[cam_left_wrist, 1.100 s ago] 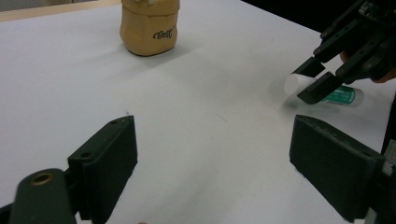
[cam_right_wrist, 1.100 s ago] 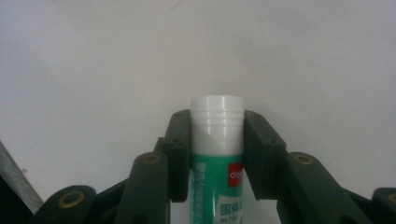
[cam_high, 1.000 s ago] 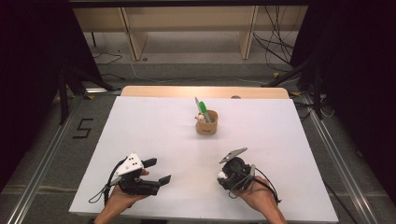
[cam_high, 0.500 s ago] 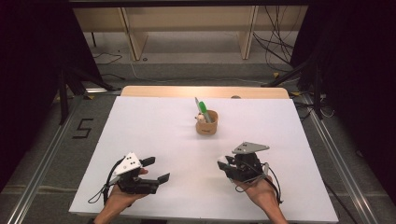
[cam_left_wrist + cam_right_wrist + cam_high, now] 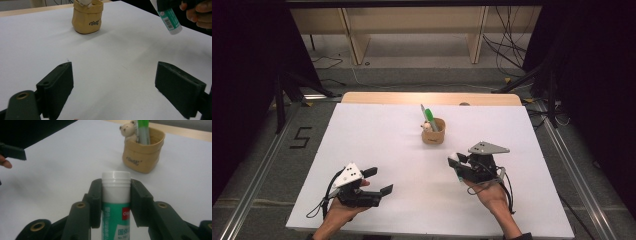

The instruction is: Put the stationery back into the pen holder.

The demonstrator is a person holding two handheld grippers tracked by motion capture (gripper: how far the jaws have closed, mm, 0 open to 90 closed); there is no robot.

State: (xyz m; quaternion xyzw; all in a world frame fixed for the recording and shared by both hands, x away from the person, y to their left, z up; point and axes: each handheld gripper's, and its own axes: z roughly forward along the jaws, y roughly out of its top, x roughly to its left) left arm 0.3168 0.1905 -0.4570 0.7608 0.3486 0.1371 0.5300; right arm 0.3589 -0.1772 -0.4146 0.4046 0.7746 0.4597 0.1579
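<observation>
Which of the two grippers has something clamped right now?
The right gripper: its jaws are shut on the green-and-white glue stick. The left gripper rests with its jaws wide apart over bare white table, holding nothing.

At twelve o'clock on the white table (image 5: pixel 377 150) we see a tan pouch-shaped holder (image 5: pixel 433 132) standing upright, printed lettering on its front. A green pen (image 5: pixel 428 115) leans out of it, and a small bear figure (image 5: pixel 128 131) peeks over its rim.
</observation>
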